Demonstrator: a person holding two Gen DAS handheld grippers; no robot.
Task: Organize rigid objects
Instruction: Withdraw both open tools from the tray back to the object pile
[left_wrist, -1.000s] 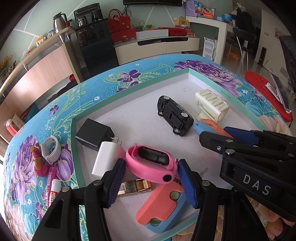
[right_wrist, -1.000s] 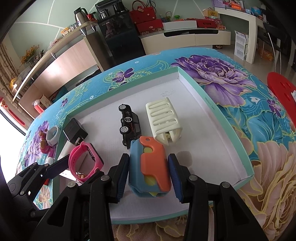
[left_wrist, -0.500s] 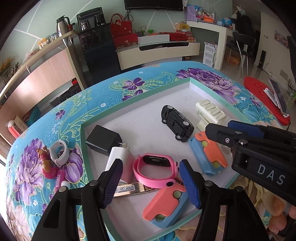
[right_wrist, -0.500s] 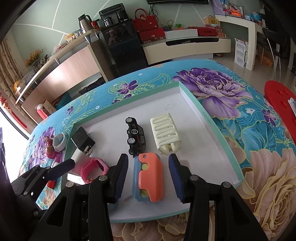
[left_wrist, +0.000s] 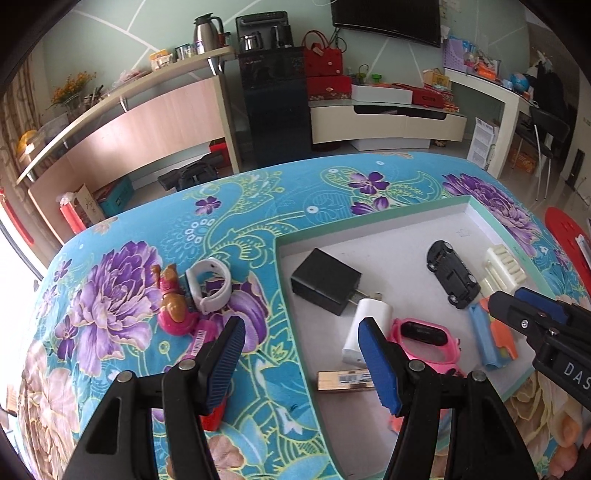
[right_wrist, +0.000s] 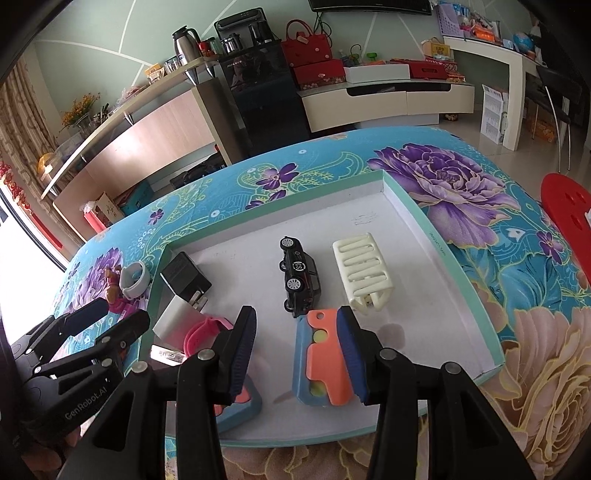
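Left wrist view showed the left gripper (left_wrist: 301, 358) with its jaws spread and nothing between them, having just been opening, poised over the floral tablecloth (left_wrist: 258, 206) at the tray's green rim (left_wrist: 291, 306). Just beyond lay a pink toy figure (left_wrist: 171, 308) and a white band (left_wrist: 210, 284) (both outside the tray). Inside the tray sat a black charger (left_wrist: 325, 280), a white charger (left_wrist: 364, 332), a pink watch (left_wrist: 424, 341) and a black toy car (right_wrist: 299, 275). The right gripper (right_wrist: 299, 354) stood parted and empty above the tray, its right pad beside an orange-and-blue toy (right_wrist: 319, 363).
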